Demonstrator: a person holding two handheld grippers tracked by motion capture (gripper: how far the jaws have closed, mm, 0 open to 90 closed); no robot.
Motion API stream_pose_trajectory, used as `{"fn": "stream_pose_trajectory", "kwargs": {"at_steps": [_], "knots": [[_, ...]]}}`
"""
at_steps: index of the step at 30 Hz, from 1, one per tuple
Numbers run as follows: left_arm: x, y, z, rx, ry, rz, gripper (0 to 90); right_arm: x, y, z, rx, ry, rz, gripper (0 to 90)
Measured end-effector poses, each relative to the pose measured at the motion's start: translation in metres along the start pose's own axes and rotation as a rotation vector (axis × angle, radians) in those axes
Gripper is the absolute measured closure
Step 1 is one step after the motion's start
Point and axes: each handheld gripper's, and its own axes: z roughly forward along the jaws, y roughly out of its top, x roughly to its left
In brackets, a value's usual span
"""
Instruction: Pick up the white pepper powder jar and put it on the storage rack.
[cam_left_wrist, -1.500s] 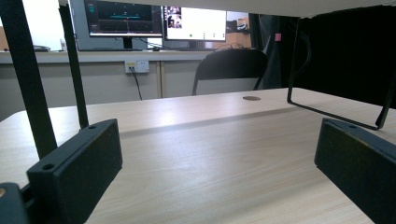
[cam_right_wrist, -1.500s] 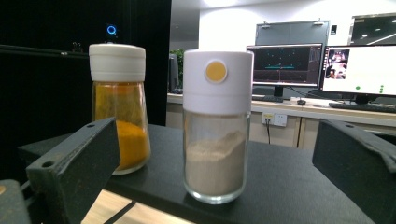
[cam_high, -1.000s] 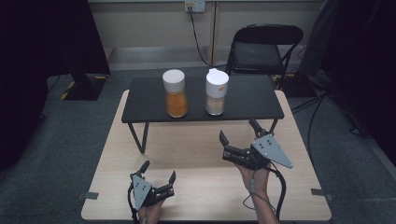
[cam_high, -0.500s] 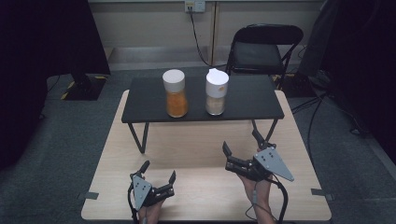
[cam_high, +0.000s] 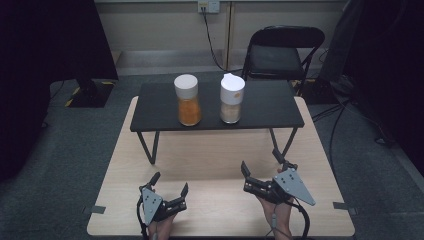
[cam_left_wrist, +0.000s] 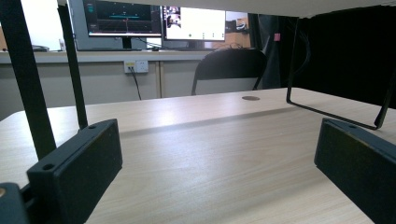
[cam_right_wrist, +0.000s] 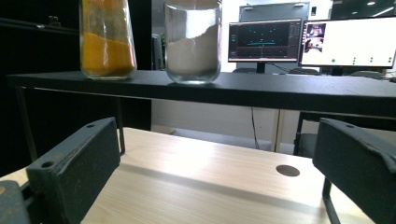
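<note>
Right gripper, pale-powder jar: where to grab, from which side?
Take the pale jar around its glass body below the white lid, coming level from the near side. It stands upright on the black shelf, its front unobstructed; the orange jar stands apart on its left.

Probably a lab or office: monitors (cam_right_wrist: 264, 41) with software readouts (too blurred to read), a folding chair (cam_high: 280, 52), grey carpet (cam_high: 75, 150).

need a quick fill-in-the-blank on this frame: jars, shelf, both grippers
1. The jar with orange powder stands to the ____ of the jar with white powder in the high view.
2. Both jars stand on the black ____.
3. The left gripper has its jaws ____ and holds nothing.
4. The right gripper rests over the ____ table top.

Missing words: left; shelf; open; wooden
</note>
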Motion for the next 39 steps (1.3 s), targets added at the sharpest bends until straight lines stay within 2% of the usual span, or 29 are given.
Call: {"fn": "stream_pose_trajectory", "kwargs": {"at_steps": [5,13,25,30,39], "knots": [[0.000,0.000,0.000,0.000,0.000,0.000,0.0,0.000,-0.006,-0.004,0.007,-0.004,0.010,0.0],[0.000,0.000,0.000,0.000,0.000,0.000,0.0,0.003,-0.017,-0.009,0.020,-0.022,-0.022,0.0],[0.000,0.000,0.000,0.000,0.000,0.000,0.0,0.004,-0.033,-0.015,0.032,-0.038,0.001,0.0],[0.000,0.000,0.000,-0.001,0.000,0.000,0.0,0.006,-0.042,-0.017,0.040,-0.052,-0.011,0.0],[0.000,0.000,0.000,-0.001,0.000,0.000,0.0,0.007,-0.054,-0.021,0.053,-0.077,0.001,0.0]]}}
